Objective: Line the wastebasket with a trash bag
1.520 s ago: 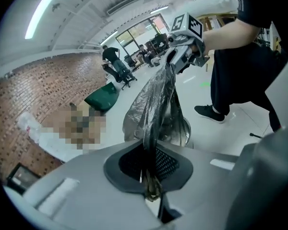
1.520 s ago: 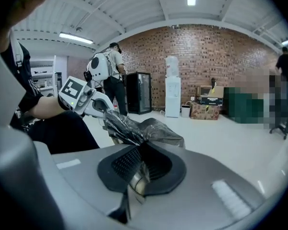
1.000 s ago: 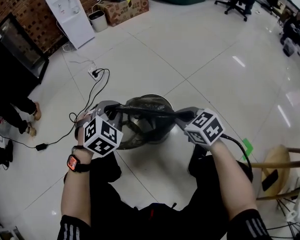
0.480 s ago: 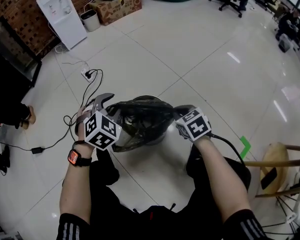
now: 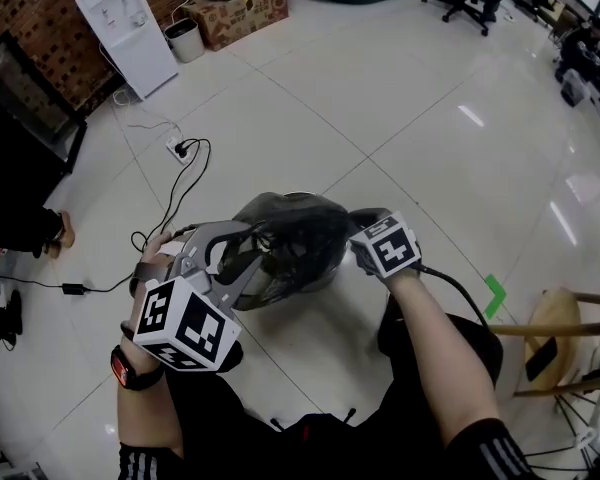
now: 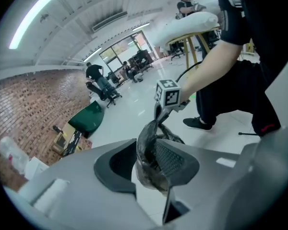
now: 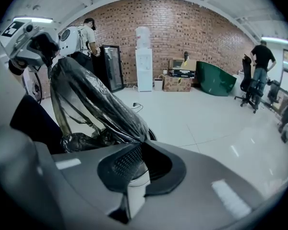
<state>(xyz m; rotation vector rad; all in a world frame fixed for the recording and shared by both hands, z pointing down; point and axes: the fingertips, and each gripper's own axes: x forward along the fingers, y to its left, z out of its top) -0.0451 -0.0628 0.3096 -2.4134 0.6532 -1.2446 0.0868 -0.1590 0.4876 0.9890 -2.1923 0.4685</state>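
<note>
Left gripper [image 5: 230, 253] first, low at the left of the head view: jaws narrowly parted, just now closing in, pinching a bunched wad of the thin, glossy, dark translucent plastic trash bag [image 5: 290, 238]. Seen only in the left gripper view [image 6: 151, 157]: crinkled film [image 6: 148, 145] wedged between 2 black dimpled pads [image 6: 175, 159], then running off as a twisted rope to the right gripper [image 6: 157, 116] under its black-and-white marker cube.

Next rightward in the head view: bag draped in a loose dome over the round, shiny metal wastebasket [image 5: 318, 274], hiding most of it, on the glossy white tiled floor [image 5: 400, 118] between the 2 grippers. Cannot tell whether any film lies inside the rim.

Then the right gripper [image 5: 352, 230], closed tight on the bag's far edge. Shown only by the right gripper view [image 7: 139, 150]: film [image 7: 96, 99] nipped at the very jaw tips, rising as a taut, wrinkled sheet toward the upper left.

Counted, left to right:
- 2 grippers, 1 bag, and 1 metal wastebasket under it
- 1 white box-shaped water dispenser [image 5: 120, 18]
- 1 brown cardboard box [image 5: 235, 13]
- 1 round wooden stool [image 5: 550, 328]
</note>
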